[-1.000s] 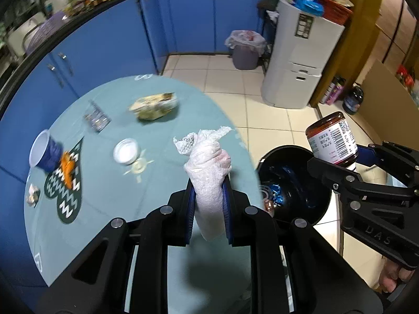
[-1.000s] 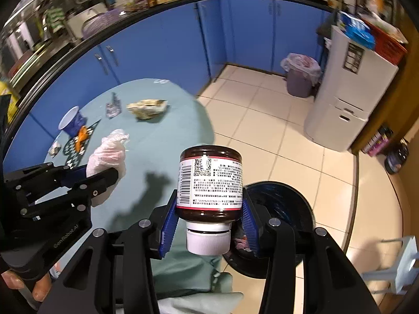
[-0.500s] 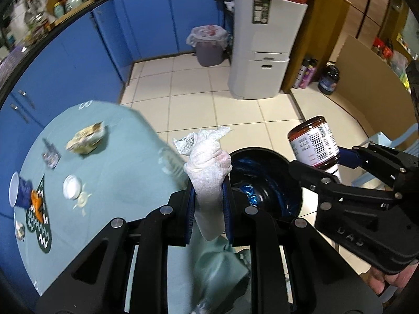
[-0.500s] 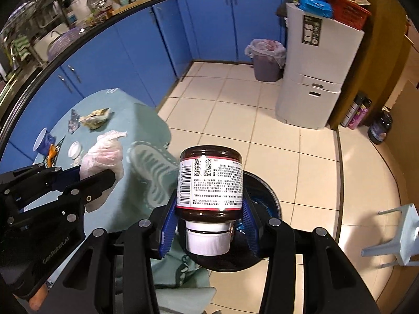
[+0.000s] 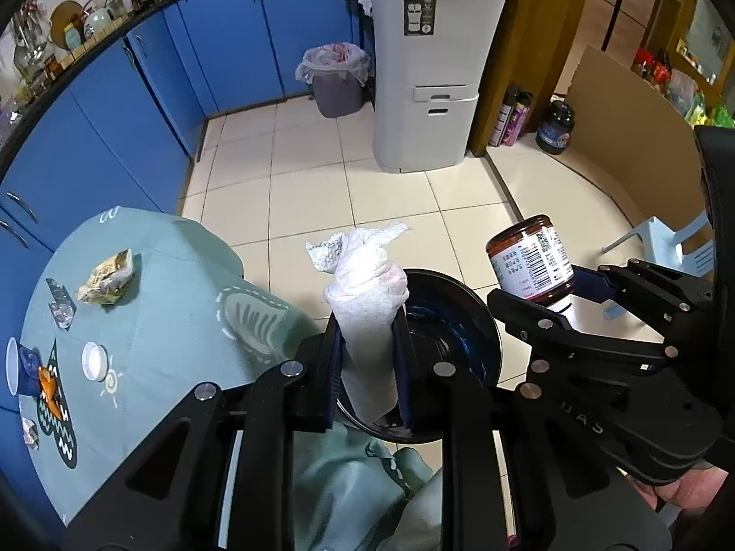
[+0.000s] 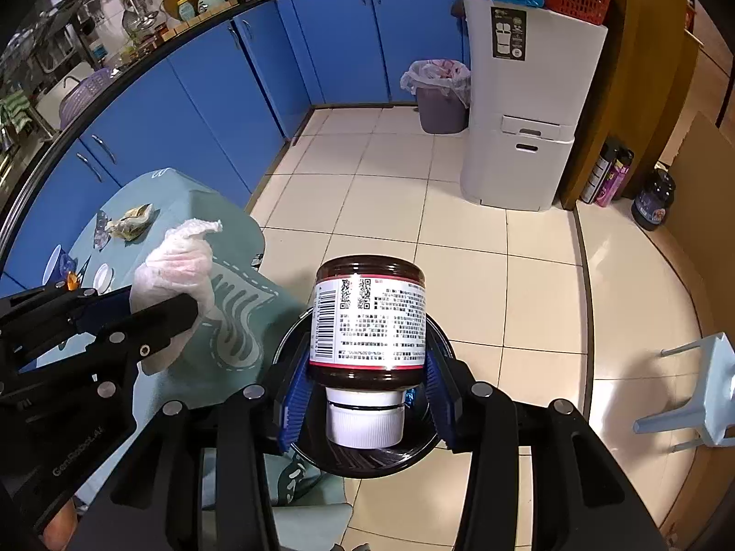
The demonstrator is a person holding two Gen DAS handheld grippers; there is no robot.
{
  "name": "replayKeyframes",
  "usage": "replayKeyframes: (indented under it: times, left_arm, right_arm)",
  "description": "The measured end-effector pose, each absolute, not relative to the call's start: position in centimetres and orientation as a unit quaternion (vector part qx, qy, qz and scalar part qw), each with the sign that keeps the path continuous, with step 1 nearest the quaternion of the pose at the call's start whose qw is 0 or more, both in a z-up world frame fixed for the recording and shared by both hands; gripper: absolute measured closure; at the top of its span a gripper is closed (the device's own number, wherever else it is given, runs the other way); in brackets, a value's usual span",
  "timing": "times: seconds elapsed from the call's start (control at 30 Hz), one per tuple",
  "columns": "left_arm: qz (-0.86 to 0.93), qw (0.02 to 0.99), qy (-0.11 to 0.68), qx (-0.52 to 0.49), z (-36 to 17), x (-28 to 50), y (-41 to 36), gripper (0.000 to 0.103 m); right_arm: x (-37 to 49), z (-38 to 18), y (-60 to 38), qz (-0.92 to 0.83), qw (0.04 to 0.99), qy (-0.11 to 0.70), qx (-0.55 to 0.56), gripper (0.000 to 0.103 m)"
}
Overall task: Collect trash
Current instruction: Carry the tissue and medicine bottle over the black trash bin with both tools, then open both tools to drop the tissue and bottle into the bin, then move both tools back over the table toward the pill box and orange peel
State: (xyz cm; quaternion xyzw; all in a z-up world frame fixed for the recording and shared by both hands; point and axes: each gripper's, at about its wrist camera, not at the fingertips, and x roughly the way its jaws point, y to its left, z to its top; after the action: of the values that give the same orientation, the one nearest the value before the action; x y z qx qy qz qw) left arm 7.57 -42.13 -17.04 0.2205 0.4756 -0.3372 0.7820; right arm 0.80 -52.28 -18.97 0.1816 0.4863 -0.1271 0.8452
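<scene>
Table: round top under a soft teal cloth point(image 5: 151, 303), at your far left; a crumpled yellow snack wrapper point(image 5: 106, 278), a small white plastic lid point(image 5: 94, 361) and a tipped blue paper cup point(image 5: 18, 366) lie on it uncollected, so expect more trips.
Left gripper: your left gripper point(image 5: 367, 344) has a wad of white, dimpled paper towel point(image 5: 367, 303) between its blue pads; the jaws are just starting to open, though the wad sits pinched and upright. It hangs above the bin mouth, so letting go should drop it straight in.
Bin: round black trash bin with a dark liner point(image 5: 464, 321) stands on the cream floor tiles just beside the table edge, under both tools.
Right gripper: your right gripper point(image 6: 365, 392) is partly open and clamped on a dark glass sauce jar with a white printed label point(image 6: 370, 317), held upside down, its ribbed white plastic cap point(image 6: 365, 422) pointing into the bin. Glass is heavy and slick; release it low.
</scene>
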Motion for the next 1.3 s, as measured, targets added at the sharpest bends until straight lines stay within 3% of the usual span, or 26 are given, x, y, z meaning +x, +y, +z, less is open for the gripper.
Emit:
replayKeyframes:
  times: [0.03, 0.1, 0.17, 0.67, 0.73, 0.77, 0.8, 1.3]
  left_arm:
    - [-0.338, 0.780, 0.480, 0.218, -17.1, 7.6, -42.2, 0.075]
    - [-0.329, 0.783, 0.483, 0.215, -17.3, 7.9, -41.9, 0.028]
    - [-0.317, 0.802, 0.467, 0.196, -16.7, 8.3, -41.2, 0.010]
    - [-0.252, 0.830, 0.468, 0.167, -16.1, 11.2, -37.4, 0.010]
    - [-0.250, 0.832, 0.469, 0.162, -16.0, 11.3, -37.0, 0.010]
    - [-0.248, 0.832, 0.469, 0.160, -15.9, 11.4, -36.9, 0.010]
    - [-0.247, 0.833, 0.469, 0.157, -15.9, 11.5, -36.6, 0.010]
    - [-0.166, 0.867, 0.459, 0.102, -14.4, 14.8, -27.2, 0.010]
  right_arm:
    - [0.8, -19.1, -52.5, -0.128, 0.844, 0.487, 0.184, 0.060]
    - [0.7, -19.4, -52.9, -0.134, 0.841, 0.489, 0.186, 0.059]
    - [0.8, -19.6, -53.2, -0.131, 0.840, 0.490, 0.192, 0.059]
    - [2.3, -20.9, -52.2, -0.110, 0.832, 0.506, 0.199, 0.058]
    - [2.4, -20.8, -52.2, -0.102, 0.830, 0.507, 0.207, 0.048]
    - [2.3, -20.7, -52.2, -0.104, 0.832, 0.504, 0.208, 0.031]
    - [2.3, -20.5, -52.2, -0.108, 0.834, 0.499, 0.208, 0.027]
    - [7.8, -17.4, -43.4, -0.048, 0.883, 0.454, 0.108, 0.027]
